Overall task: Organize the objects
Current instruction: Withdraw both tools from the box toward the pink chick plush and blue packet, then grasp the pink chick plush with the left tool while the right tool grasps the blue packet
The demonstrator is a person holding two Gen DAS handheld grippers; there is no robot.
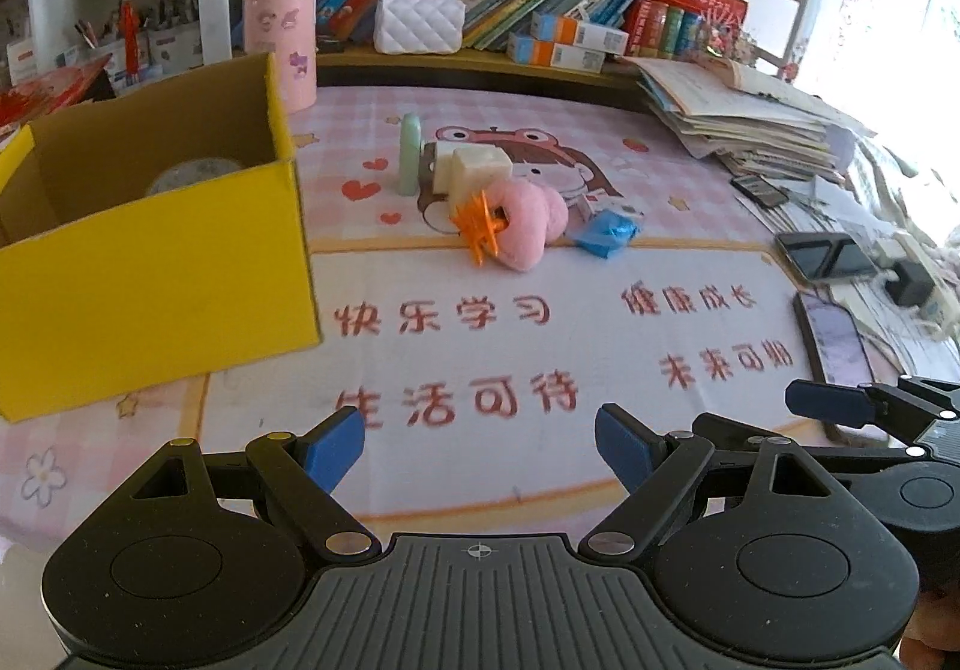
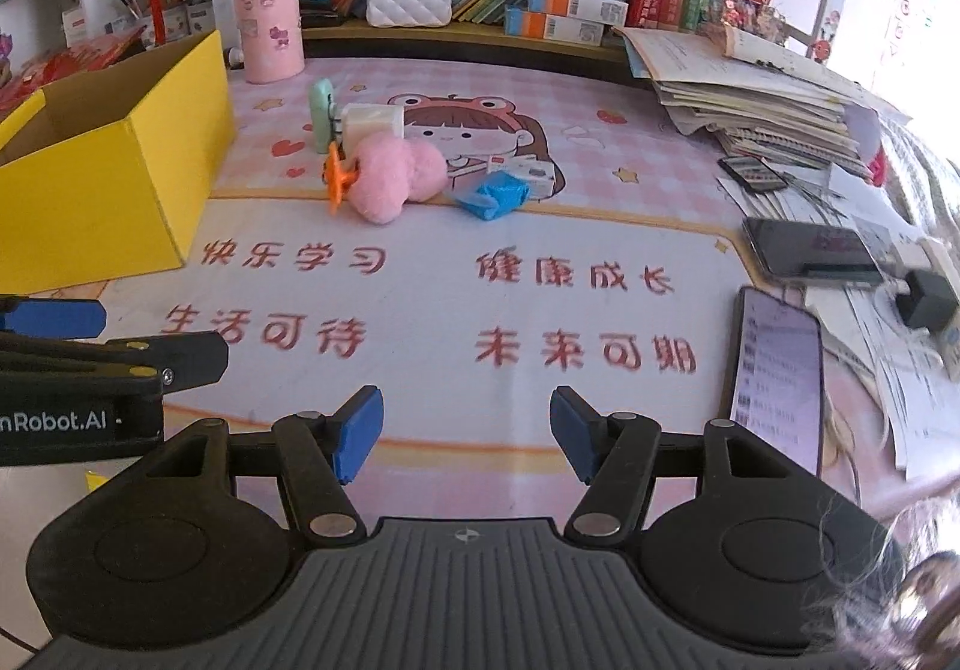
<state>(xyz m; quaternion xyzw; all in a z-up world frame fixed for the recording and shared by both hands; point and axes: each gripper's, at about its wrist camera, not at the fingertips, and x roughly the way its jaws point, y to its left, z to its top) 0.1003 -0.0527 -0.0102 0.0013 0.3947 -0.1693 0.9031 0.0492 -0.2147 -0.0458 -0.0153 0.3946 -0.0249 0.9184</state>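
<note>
A small pile lies mid-mat: a pink plush piece [image 1: 531, 226] [image 2: 393, 175], an orange spiky toy [image 1: 480, 232] [image 2: 336, 178], a blue crumpled wrapper [image 1: 606, 235] [image 2: 495, 196], a cream block [image 1: 471, 169] [image 2: 372, 120] and an upright green stick [image 1: 410, 153] [image 2: 321, 114]. A yellow cardboard box [image 1: 156, 280] [image 2: 120, 172] stands open at the left, a round grey thing inside. My left gripper [image 1: 480, 448] hovers open over the mat's near part, nothing between its fingers. My right gripper [image 2: 467, 439] is open and empty too, just to the right of the left one.
A pink cylinder [image 1: 282, 42], a white quilted bag [image 1: 420, 24] and rows of books line the back shelf. A paper stack [image 1: 744, 120] sits at back right. Phones [image 2: 777, 370] [image 2: 810, 250] and a black charger [image 2: 927, 298] lie along the mat's right edge.
</note>
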